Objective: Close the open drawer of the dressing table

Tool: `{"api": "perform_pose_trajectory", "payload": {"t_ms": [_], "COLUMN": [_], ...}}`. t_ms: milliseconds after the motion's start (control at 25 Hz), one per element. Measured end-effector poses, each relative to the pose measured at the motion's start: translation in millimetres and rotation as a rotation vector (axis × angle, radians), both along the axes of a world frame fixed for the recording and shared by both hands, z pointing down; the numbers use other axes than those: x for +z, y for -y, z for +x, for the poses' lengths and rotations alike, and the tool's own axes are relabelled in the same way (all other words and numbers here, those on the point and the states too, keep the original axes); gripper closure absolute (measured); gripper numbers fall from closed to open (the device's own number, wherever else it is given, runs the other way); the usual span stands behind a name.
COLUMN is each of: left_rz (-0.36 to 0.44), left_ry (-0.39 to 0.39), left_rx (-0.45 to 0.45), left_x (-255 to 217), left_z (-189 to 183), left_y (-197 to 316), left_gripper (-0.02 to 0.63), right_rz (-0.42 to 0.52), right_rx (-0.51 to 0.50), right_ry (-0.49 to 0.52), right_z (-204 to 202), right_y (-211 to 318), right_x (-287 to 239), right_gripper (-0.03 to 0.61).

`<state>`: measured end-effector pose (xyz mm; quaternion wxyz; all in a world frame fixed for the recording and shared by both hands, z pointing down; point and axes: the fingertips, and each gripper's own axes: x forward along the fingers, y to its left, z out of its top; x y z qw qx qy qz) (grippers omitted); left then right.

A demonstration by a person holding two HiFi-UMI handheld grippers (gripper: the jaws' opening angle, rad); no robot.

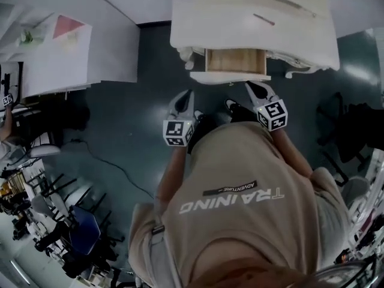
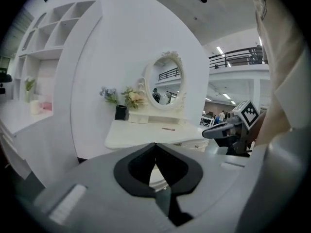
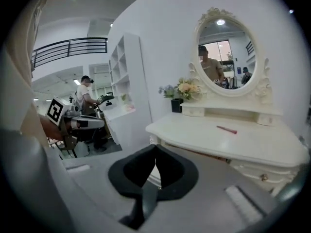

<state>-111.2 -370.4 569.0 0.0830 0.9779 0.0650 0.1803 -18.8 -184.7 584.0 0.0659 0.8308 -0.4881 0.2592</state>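
The cream dressing table [image 1: 312,35] stands at the top of the head view. Its middle drawer [image 1: 235,60] is pulled out, showing a bare wooden inside, with the white drawer front [image 1: 230,77] nearest me. My left gripper [image 1: 188,93] is held just short of the front's left end, shut and empty. My right gripper [image 1: 252,86] is at the front's right end, shut with nothing in it; whether it touches the front I cannot tell. In the left gripper view the gripper's [image 2: 155,145] tips meet before the tabletop [image 2: 146,132]. The right gripper [image 3: 155,148] points at the table edge [image 3: 194,135].
An oval mirror [image 3: 226,57], a flower vase [image 3: 177,98] and a pink pen [image 3: 227,129] sit on the tabletop. A white shelf unit [image 1: 90,53] stands at the left. A black cable [image 1: 114,167] lies on the dark floor, several chairs [image 1: 78,227] lower left.
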Motion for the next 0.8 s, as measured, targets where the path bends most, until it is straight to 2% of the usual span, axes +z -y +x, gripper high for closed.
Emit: {"api": "perform_pose_trajectory", "payload": {"t_ms": [120,200,320,400,560,680,800], "left_rz": [-0.025,-0.043,-0.041,-0.04,-0.039,-0.022,-0.01], "left_ry": [0.016,0.038,0.073,0.117,0.165,0.187,0.232], "left_rx": [0.048,0.116,0.235,0.275,0.287,0.285,0.259], "left_x": [12.5,26.4,43.8,55.9,61.1,61.7,66.2], "left_z": [16.5,21.8,36.3,40.6,60.0,67.9,74.8], "left_y": [-15.3,-30.0,-55.4,-67.2,-76.8,-86.4,-89.0], "left_gripper": [0.607,0.607,0.606,0.607,0.607,0.607,0.607], "right_rz": [-0.009,-0.015,-0.073,-0.11,-0.044,-0.055,-0.067], "right_rx": [0.098,0.153,0.194,0.214,0.313,0.31,0.297], "right_ry": [0.012,0.025,0.034,0.06,0.162,0.181,0.277], "right_z": [5.3,-1.2,-6.0,-6.9,18.9,40.0,54.9], "right_y": [-28.6,-46.1,-73.6,-90.3,-110.4,-121.4,-129.7], "right_x": [1.6,9.0,30.7,49.9,71.7,86.1,115.3], "right_gripper": [0.574,0.574,0.574,0.574,0.574,0.574,0.574]}}
